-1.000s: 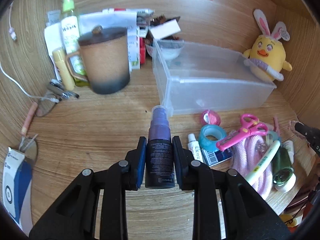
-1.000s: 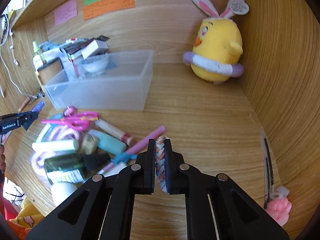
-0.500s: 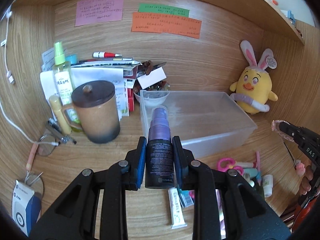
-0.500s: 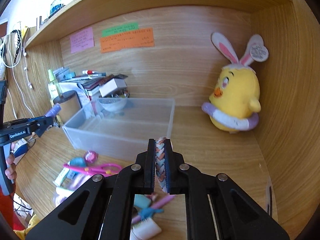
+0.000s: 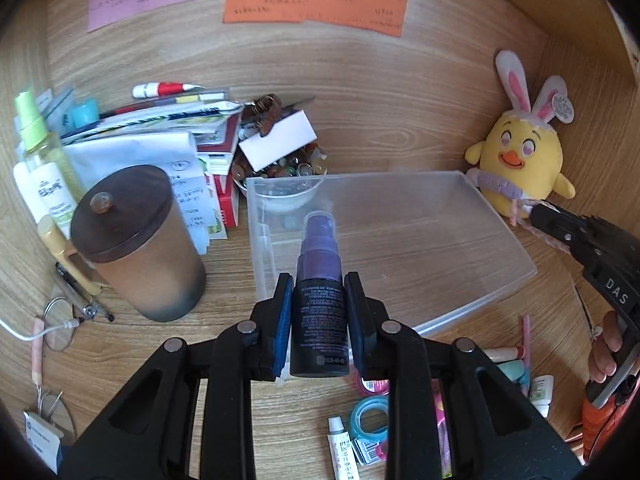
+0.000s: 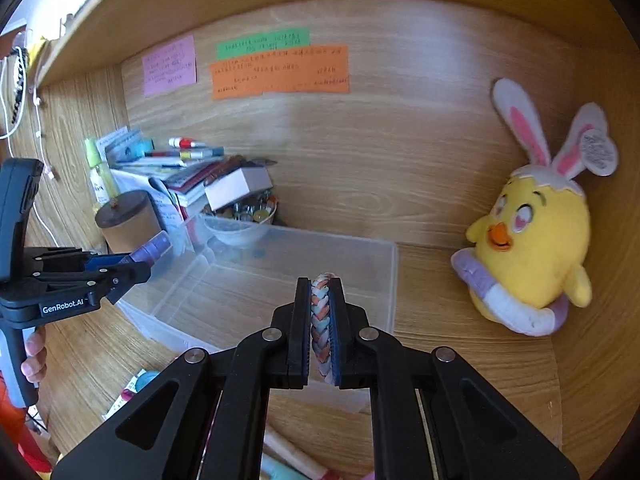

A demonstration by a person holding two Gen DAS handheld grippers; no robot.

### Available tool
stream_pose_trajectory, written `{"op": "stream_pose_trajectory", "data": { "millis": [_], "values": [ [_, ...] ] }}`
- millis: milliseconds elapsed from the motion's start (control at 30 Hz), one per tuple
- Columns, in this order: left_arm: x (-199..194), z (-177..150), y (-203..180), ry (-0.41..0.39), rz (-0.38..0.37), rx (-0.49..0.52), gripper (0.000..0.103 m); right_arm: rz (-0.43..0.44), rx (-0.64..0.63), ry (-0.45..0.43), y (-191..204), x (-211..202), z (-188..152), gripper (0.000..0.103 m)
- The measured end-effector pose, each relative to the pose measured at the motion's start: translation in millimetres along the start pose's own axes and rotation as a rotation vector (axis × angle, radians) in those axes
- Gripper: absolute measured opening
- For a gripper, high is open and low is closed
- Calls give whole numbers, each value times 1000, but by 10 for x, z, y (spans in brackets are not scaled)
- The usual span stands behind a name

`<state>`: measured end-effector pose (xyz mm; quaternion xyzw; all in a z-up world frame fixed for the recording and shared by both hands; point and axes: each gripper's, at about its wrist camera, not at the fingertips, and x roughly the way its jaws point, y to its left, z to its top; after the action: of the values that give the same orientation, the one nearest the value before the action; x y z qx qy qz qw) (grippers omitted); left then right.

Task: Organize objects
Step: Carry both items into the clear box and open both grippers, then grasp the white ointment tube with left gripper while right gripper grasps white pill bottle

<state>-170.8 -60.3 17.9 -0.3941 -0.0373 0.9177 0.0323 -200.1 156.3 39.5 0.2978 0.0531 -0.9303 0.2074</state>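
Both tongs loaded and now raised from the table clutter to the clear bin (image 5: 400, 236): left tongs (image 5: 319, 308) clamped on purple spray bottle (image 5: 320, 300), right tongs (image 6: 320, 320) pinching braided band (image 6: 321, 316). Likely ready to drop inside.

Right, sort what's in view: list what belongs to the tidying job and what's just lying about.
In the job:
- left gripper, shut on the purple spray bottle
- right gripper, shut on the braided band
- clear plastic bin, likely where both go
- scissors, tape and tubes in front of the bin, probably next

Lying about:
- chick plush
- lidded brown mug
- paper stack
- sticky notes
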Motion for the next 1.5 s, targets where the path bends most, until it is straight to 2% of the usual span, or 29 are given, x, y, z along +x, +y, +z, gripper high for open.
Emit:
{"op": "stream_pose_trajectory", "data": {
  "millis": [300,633,700,733,800,933,1000,1133,1200,1333,1500],
  "values": [
    [328,72,-142,97,3,54,25,50,-18,182,19,578,-65,7],
    [383,64,-183,103,-1,63,26,40,-44,255,89,811,-180,7],
    [332,64,-191,93,-14,57,32,40,-44,253,93,800,-181,9],
    [317,71,-187,88,-15,56,35,40,-44,251,97,794,-175,11],
    [236,67,-206,62,-3,62,48,35,-45,239,105,749,-167,14],
    [31,45,-262,4,17,85,60,14,-48,203,126,607,-147,23],
    [-85,20,-278,-25,22,89,70,-3,-60,180,145,508,-138,29],
    [-276,-47,-304,-75,44,95,87,-18,-69,132,164,273,-145,57],
    [-358,-99,-299,-93,55,90,95,-19,-70,108,162,147,-162,65],
    [-463,-227,-284,-98,71,80,97,-46,-71,63,158,-97,-243,74],
    [-528,-456,-261,-93,97,92,97,-47,-45,36,94,-403,-431,77]
  ]
}}
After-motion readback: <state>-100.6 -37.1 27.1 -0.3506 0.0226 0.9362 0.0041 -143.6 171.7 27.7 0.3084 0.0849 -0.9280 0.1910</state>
